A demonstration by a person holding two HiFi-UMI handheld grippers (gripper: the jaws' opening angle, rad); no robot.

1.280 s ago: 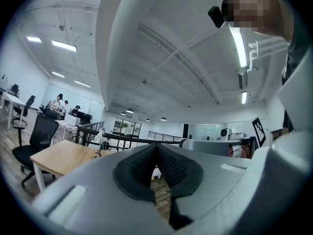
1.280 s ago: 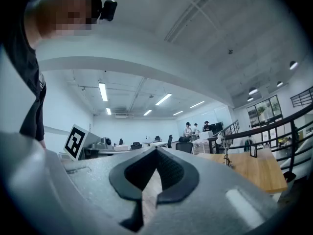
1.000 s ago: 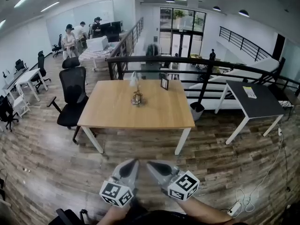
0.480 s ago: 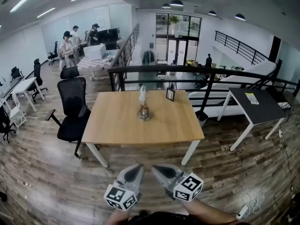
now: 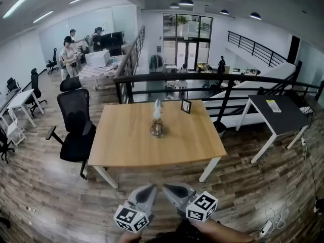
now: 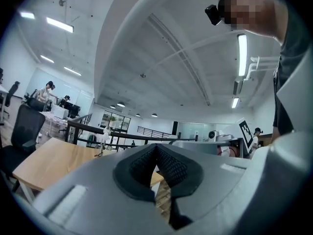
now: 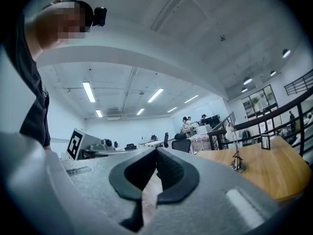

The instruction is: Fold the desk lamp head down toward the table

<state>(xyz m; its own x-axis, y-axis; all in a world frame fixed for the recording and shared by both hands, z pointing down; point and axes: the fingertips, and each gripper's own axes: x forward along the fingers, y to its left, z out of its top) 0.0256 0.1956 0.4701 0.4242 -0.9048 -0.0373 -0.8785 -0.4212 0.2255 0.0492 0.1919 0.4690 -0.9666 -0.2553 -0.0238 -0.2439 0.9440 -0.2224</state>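
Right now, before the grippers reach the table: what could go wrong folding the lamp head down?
The slim white-headed desk lamp stands on a small round base; pushed unbraced, it may tip or slide. The small dark picture frame near it could be knocked. Left gripper and right gripper are shut: open before grasping.

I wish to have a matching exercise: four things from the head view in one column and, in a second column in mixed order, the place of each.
Things:
1. lamp
2. frame
3. chair
4. dark table

Places:
A. on the floor, left of the wooden table
B. near the middle of the wooden table
C. at the far edge of the wooden table
D. on the floor, right of the wooden table

Pairs: 1-B, 2-C, 3-A, 4-D
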